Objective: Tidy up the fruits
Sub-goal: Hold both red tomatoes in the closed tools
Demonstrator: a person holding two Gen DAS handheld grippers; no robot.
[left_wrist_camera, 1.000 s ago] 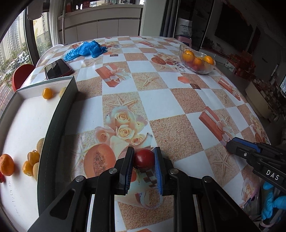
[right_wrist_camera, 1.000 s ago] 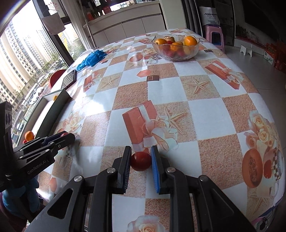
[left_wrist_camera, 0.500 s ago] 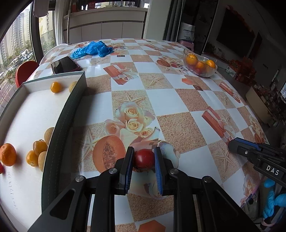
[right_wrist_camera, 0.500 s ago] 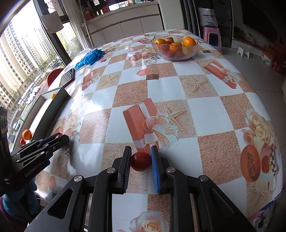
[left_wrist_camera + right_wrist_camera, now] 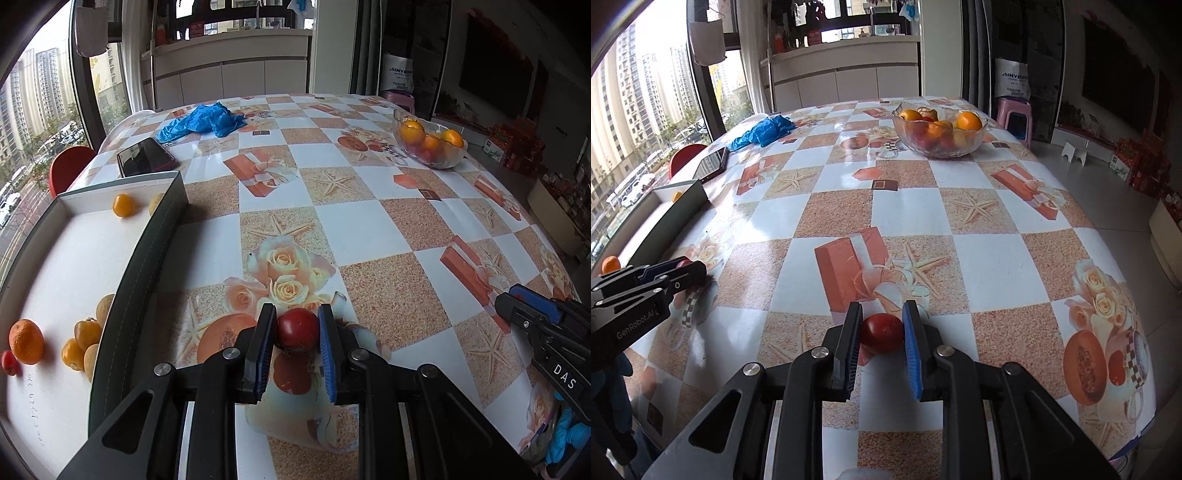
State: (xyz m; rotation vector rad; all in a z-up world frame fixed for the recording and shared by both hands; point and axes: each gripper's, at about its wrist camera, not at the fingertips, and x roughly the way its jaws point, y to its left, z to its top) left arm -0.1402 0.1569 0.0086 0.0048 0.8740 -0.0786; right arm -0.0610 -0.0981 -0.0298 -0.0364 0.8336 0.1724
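My left gripper (image 5: 296, 325) is shut on a red fruit (image 5: 297, 329) and holds it above the table, just right of the white tray (image 5: 147, 254). My right gripper (image 5: 881, 325) is shut on another red fruit (image 5: 881, 333) over the near middle of the table. The tray holds an orange (image 5: 26, 341) and several small yellow fruits (image 5: 83, 341). A glass bowl (image 5: 939, 129) with oranges and red fruits stands at the far right. The left gripper also shows in the right wrist view (image 5: 683, 273), and the right gripper in the left wrist view (image 5: 524, 306).
A black phone (image 5: 144, 157) and a crumpled blue glove (image 5: 201, 120) lie at the far left of the table. A red chair (image 5: 70, 171) stands beyond the table's left edge. A pink stool (image 5: 1014, 116) stands beyond the far right corner.
Both grippers have tilted up and drawn back a little, each still holding its red fruit. The tray and bowl have not moved.
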